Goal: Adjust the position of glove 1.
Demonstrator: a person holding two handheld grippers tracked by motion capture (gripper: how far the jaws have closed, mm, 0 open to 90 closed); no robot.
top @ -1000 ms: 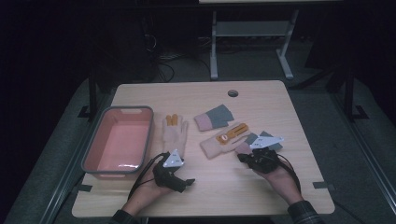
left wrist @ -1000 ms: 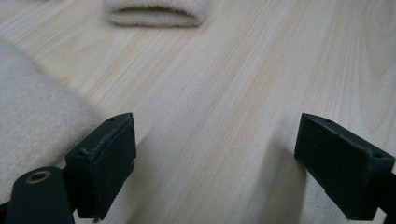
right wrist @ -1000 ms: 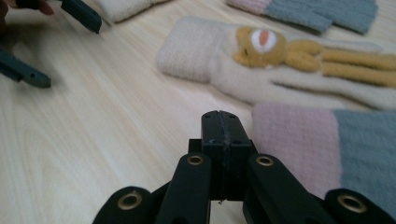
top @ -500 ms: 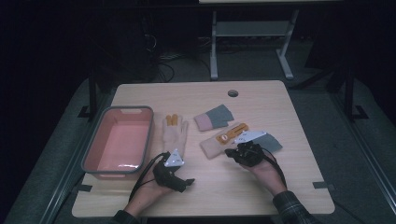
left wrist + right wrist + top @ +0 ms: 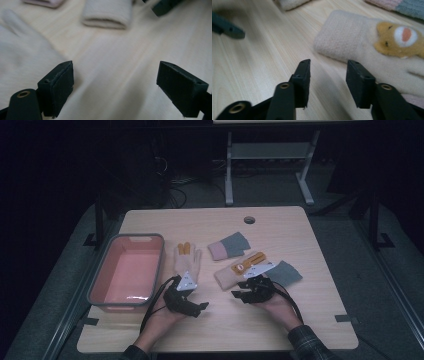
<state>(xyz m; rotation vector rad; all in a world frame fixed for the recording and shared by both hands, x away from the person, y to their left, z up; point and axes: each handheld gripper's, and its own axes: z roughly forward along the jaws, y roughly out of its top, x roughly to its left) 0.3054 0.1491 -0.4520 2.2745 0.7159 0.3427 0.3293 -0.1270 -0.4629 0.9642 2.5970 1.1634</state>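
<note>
Pale wood-grain table (image 5: 310, 320) bears all items; positions below are given relative to its near edge. Pink plastic bin with grey rim (image 5: 100, 279) sits at the left, empty. Beside it lies a cream knitted glove with orange fingertips (image 5: 187, 260); farther right, a cream knitted glove with an orange animal face (image 5: 239, 270), its cuff pointing toward the near edge, and two pink-and-grey knitted mittens (image 5: 229, 245) just beyond.

Right gripper (image 5: 245, 294) rests low, just short of the animal-face glove's cuff; its jaws have just been opening and stand part-way apart with nothing between them. Left gripper (image 5: 200, 306) lies by the other glove's cuff, jaws spread wide and empty.

The step in hand is judged to be a grasp of the animal-face glove: slide one jaw under the cuff edge, pinch both layers, then lift.

The right gripper view resolves the glove's (image 5: 372, 47) embroidered face and cuff thickness, unreadable from the high view; the high view alone relates glove to bin.
</note>
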